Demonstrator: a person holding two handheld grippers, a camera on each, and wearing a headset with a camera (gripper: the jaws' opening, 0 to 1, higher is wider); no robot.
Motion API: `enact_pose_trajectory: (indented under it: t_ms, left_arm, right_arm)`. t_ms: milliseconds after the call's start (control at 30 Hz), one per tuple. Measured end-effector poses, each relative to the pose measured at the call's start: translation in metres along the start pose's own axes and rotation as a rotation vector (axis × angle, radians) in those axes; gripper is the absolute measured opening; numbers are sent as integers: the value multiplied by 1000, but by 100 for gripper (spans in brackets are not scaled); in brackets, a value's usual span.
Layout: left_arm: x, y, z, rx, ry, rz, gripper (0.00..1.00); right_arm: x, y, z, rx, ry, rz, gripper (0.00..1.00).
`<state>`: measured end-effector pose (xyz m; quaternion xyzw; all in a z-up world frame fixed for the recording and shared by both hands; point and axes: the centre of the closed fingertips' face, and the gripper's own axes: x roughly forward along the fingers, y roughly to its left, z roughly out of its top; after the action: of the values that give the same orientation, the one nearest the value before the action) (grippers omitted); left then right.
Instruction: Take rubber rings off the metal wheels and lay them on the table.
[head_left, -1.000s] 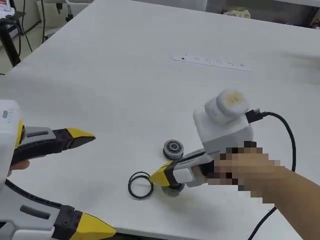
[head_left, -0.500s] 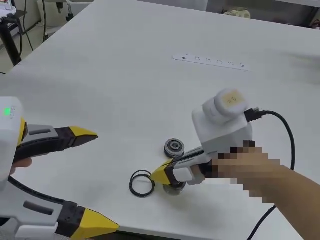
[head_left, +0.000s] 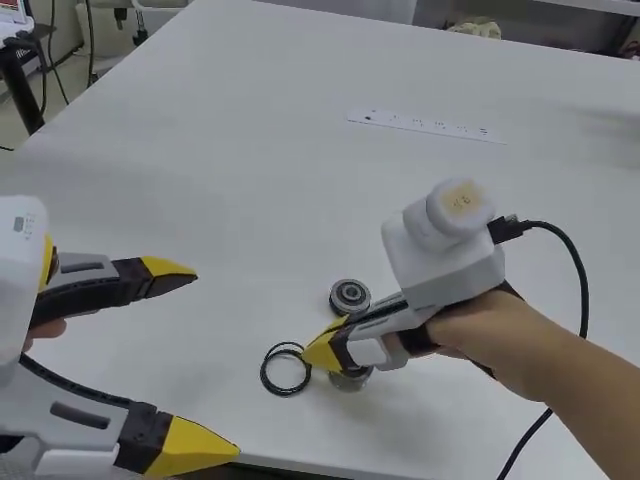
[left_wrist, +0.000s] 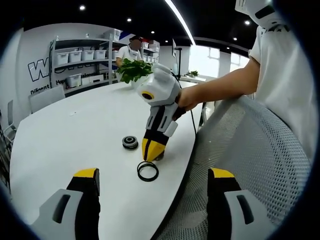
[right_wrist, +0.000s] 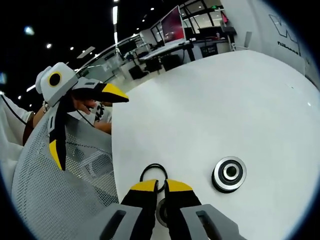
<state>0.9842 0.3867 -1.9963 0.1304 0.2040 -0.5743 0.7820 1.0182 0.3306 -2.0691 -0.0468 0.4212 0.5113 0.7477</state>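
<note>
The right gripper (head_left: 318, 352) has its jaws clenched nearly together over the near metal wheel (head_left: 348, 378); whether they pinch a ring, I cannot tell. A removed rubber ring (head_left: 284, 369) lies just left of it on the surface (head_left: 250, 150). The far wheel (head_left: 348, 296) stands apart. The left gripper (left_wrist: 153, 176) hangs with jaws released. It would be good to steady the wheel with it and to peel slowly upward.

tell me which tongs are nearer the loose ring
Right. The right tongs sit just beside the ring, over a wheel; the left tongs hang open, farther off.
</note>
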Motion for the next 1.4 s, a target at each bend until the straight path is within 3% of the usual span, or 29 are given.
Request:
enact_pose_trajectory:
  t_ms: [333, 433, 600, 1400]
  left_arm:
    - [0, -2, -2, 3, 10, -7, 85]
    - [0, -2, -2, 5, 12, -9, 85]
    - [1, -3, -3, 6, 17, -13, 85]
    - [1, -4, -5, 6, 28, -18, 84]
  right_arm:
    - [2, 7, -3, -28, 22, 24, 2]
    - [3, 5, -1, -81, 20, -7, 8]
    - [8, 6, -3, -136, 27, -16, 19]
    - [11, 9, -4, -179, 60, -11, 18]
